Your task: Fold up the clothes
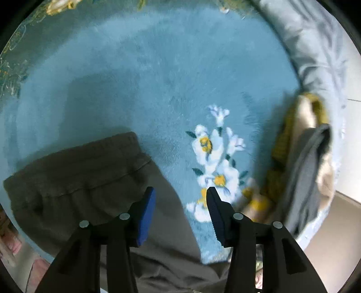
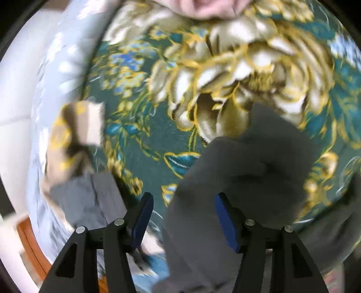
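Brown-grey shorts (image 1: 81, 171) with an elastic waistband lie flat on a fluffy blue blanket (image 1: 135, 78) in the left wrist view. My left gripper (image 1: 180, 196) is open and empty, hovering over the shorts' right edge. In the right wrist view a grey garment (image 2: 243, 180) lies crumpled on a green floral bedspread (image 2: 146, 139). My right gripper (image 2: 182, 202) is open above its left edge, and the cloth sits between the fingers without being pinched. The view is blurred.
A pile of folded clothes, yellow, cream and grey (image 1: 302, 157), sits at the bed's right edge; the same pile shows in the right wrist view (image 2: 79, 157). A pale quilt (image 1: 315, 45) rims the bed. Pink fabric (image 2: 209, 6) lies at the far side.
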`<state>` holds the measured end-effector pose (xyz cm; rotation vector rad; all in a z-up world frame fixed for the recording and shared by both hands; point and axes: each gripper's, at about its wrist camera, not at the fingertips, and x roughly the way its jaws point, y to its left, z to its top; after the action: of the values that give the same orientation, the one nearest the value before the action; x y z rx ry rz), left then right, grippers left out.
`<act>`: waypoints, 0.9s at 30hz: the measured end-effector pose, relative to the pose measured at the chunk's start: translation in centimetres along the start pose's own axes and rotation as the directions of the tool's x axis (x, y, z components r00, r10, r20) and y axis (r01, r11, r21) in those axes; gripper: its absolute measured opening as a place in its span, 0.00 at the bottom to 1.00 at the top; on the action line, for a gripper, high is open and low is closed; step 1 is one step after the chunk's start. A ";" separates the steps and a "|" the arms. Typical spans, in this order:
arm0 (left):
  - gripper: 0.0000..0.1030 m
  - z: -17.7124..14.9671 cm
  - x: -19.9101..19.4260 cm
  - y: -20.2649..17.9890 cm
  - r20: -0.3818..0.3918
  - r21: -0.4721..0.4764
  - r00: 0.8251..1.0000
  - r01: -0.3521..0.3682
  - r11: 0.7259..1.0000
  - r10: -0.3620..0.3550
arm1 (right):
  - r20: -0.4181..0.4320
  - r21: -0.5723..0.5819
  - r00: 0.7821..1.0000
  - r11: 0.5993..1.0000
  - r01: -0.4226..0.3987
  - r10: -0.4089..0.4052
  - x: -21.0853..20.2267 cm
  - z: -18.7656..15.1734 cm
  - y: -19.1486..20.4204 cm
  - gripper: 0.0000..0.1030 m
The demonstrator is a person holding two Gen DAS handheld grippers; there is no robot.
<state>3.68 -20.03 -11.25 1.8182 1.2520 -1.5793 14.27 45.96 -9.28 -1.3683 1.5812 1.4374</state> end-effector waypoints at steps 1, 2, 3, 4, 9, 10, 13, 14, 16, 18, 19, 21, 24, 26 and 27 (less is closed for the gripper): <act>0.46 0.3 0.8 0.0 -0.013 -0.010 0.999 -0.029 1.000 0.029 | -0.002 0.017 1.000 1.000 0.025 -0.025 0.6 0.2 0.2 0.59; 0.46 0.7 1.5 0.0 -0.026 -0.019 0.998 -0.061 0.998 0.060 | -0.005 0.035 0.999 0.998 0.051 -0.050 1.2 0.5 0.4 0.59; 0.46 1.0 2.1 0.1 -0.036 -0.026 0.996 -0.081 0.996 0.080 | -0.005 0.039 0.997 0.996 0.080 -0.080 1.6 0.6 0.5 0.59; 0.46 1.3 2.7 0.1 -0.045 -0.032 0.994 -0.098 0.995 0.096 | -0.004 0.043 0.994 0.993 0.110 -0.110 1.9 0.8 0.6 0.59; 0.40 2.0 4.1 -0.3 -0.075 -0.018 0.980 -0.187 0.982 0.185 | -0.011 0.052 0.978 0.976 0.209 -0.209 3.2 1.4 0.7 0.50; 0.31 2.1 4.2 -0.5 -0.075 -0.007 0.974 -0.217 0.976 0.216 | -0.015 0.050 0.972 0.971 0.234 -0.234 3.2 1.3 0.7 0.45; 0.17 1.9 4.3 -0.4 -0.065 0.014 0.963 -0.259 0.966 0.260 | -0.018 0.027 0.962 0.962 0.272 -0.271 3.2 1.2 0.5 0.26; 0.09 1.8 4.1 -0.3 -0.058 0.020 0.965 -0.257 0.966 0.257 | -0.019 0.013 0.963 0.963 0.268 -0.267 3.1 1.1 0.5 0.17; 0.03 1.5 3.5 -0.2 -0.044 0.034 0.968 -0.247 0.968 0.248 | -0.003 -0.027 0.974 0.974 0.225 -0.225 2.0 0.9 0.6 0.04; 0.03 1.1 1.8 0.0 0.000 0.050 0.985 -0.174 0.984 0.174 | 0.026 -0.072 0.984 0.981 0.178 -0.176 0.5 0.6 1.0 0.03; 0.02 0.7 0.2 0.2 0.036 0.072 0.993 -0.115 0.991 0.112 | 0.057 -0.104 0.990 0.986 0.134 -0.128 -1.0 0.3 1.1 0.03; 0.03 0.3 -2.8 0.7 0.113 0.123 0.994 -0.012 0.992 -0.002 | 0.132 -0.168 0.991 0.984 0.053 -0.031 -4.3 -0.1 1.4 0.00; 0.03 0.8 -6.0 2.3 0.171 0.145 0.977 0.099 0.985 -0.123 | 0.258 -0.242 0.963 0.970 -0.017 0.081 -9.4 0.1 1.9 0.00; 0.03 1.1 -6.1 3.2 0.157 0.114 0.977 0.126 0.985 -0.143 | 0.274 -0.260 0.957 0.965 -0.019 0.092 -10.9 1.3 2.3 0.00; 0.03 1.3 -6.0 3.6 0.146 0.096 0.978 0.136 0.986 -0.149 | 0.257 -0.250 0.963 0.968 -0.015 0.082 -10.6 1.6 2.2 0.00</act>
<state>6.30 -24.97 -6.87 1.6521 1.2857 -1.8394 14.99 50.29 0.74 -1.2129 1.3056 1.8137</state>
